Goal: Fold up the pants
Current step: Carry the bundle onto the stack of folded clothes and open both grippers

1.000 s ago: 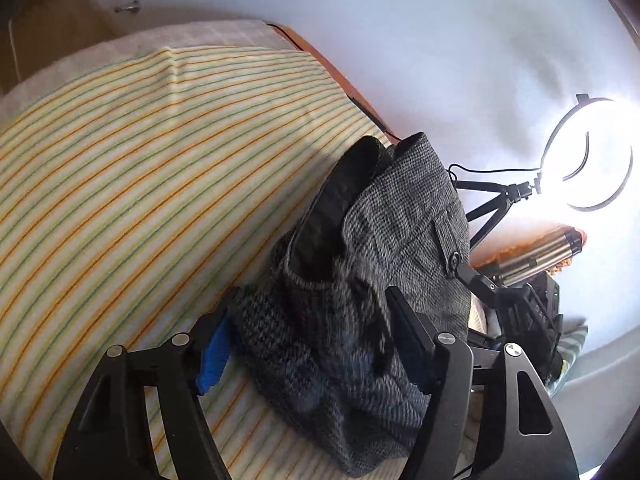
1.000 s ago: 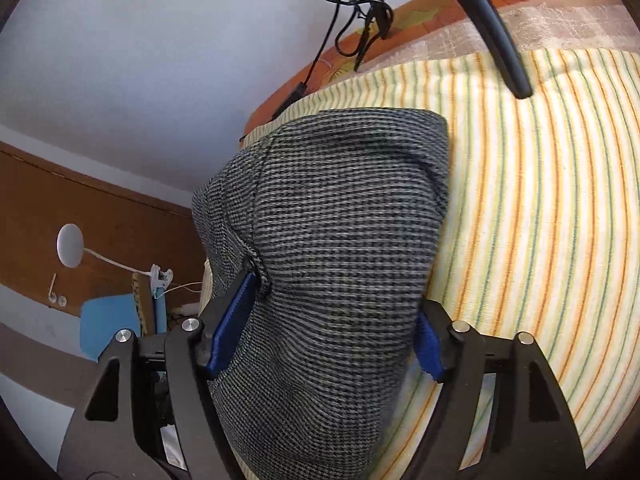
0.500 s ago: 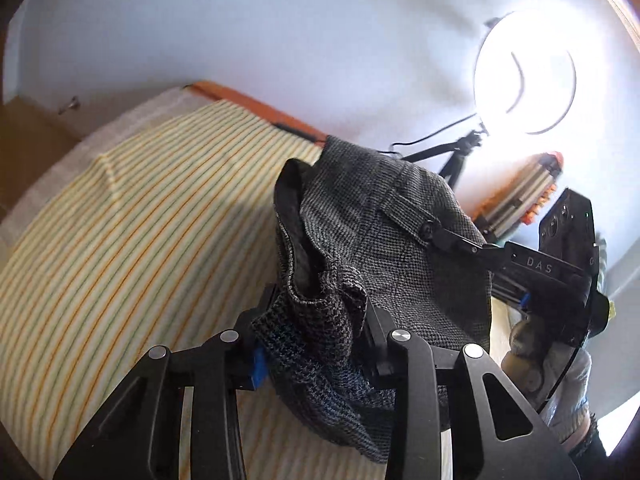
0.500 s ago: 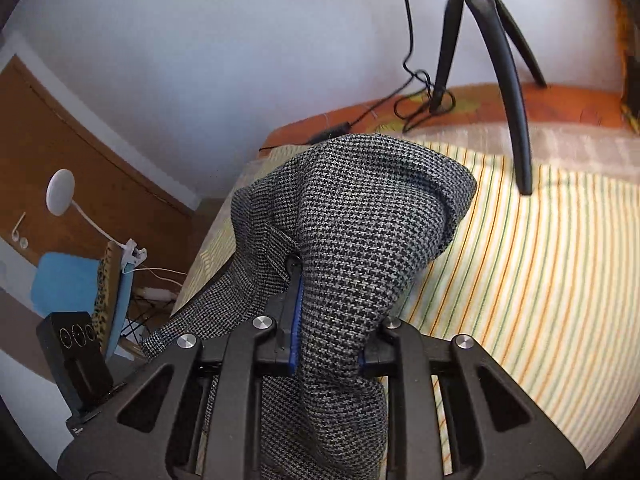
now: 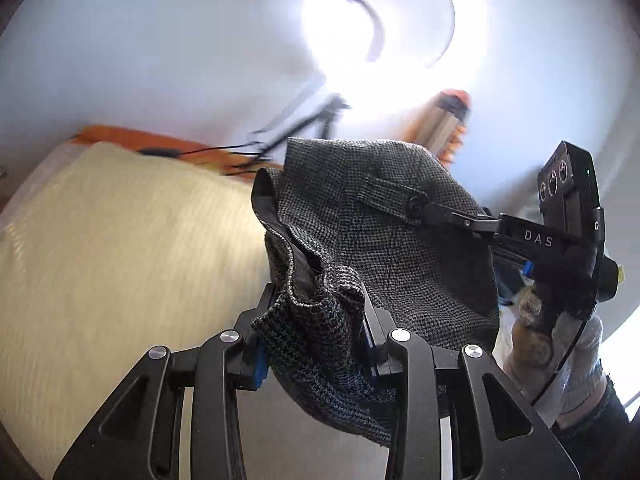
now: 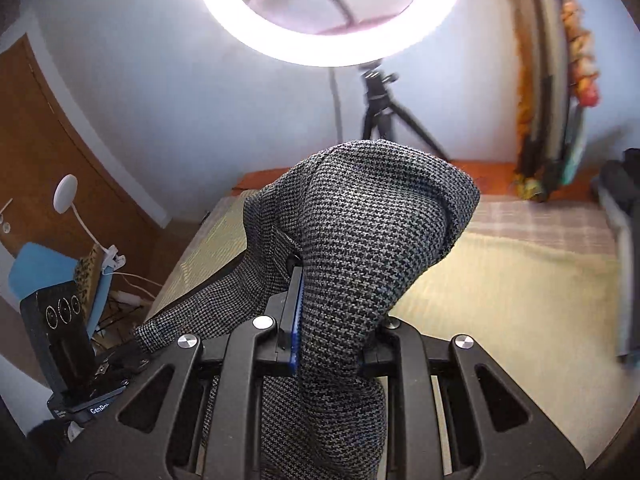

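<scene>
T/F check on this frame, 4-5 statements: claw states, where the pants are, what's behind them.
1. The left claw is shut on the grey pants. True.
2. The right claw is open and holds nothing. False: it is shut on the same pants, fabric bunched between its fingers.
3. The pants lie flat on the striped bed cover. False: both claws hold them bunched and lifted above it.
4. A lit ring light on a tripod stands behind the pants. True.
5. In the left wrist view, the right claw grips the pants near a buttoned flap. True.
</scene>
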The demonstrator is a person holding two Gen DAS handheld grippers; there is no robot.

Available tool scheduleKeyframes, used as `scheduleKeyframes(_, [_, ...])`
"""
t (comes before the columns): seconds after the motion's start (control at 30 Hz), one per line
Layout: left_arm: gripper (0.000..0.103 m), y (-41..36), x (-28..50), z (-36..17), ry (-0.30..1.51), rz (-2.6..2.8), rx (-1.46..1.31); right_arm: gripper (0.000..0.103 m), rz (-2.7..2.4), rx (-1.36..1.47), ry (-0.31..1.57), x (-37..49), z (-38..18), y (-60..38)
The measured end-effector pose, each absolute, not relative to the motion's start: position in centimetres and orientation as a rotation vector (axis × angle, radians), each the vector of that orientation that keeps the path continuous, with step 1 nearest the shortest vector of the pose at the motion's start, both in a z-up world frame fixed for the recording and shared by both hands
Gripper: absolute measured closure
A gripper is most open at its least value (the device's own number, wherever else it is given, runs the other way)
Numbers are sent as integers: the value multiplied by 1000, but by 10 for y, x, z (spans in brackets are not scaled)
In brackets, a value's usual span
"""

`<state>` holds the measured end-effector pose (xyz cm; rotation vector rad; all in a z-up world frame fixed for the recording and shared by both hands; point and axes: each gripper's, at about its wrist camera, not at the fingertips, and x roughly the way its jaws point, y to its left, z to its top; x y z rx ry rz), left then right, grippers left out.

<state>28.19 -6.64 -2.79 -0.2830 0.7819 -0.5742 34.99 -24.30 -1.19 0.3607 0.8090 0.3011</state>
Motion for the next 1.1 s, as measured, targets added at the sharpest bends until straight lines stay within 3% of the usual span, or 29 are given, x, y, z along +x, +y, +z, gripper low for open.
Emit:
scheduleKeyframes(0.6, [69, -327, 289, 35, 669, -890, -78, 83, -18, 271, 686, 295, 51, -441])
scheduleKeyframes(0.87, [69, -433, 307, 27, 674, -968, -113, 83, -113, 179, 669, 313, 65, -531])
scheduleKeyframes(1.1, [69, -486, 319, -3, 686, -953, -95, 83, -112, 203, 679, 332, 28, -594])
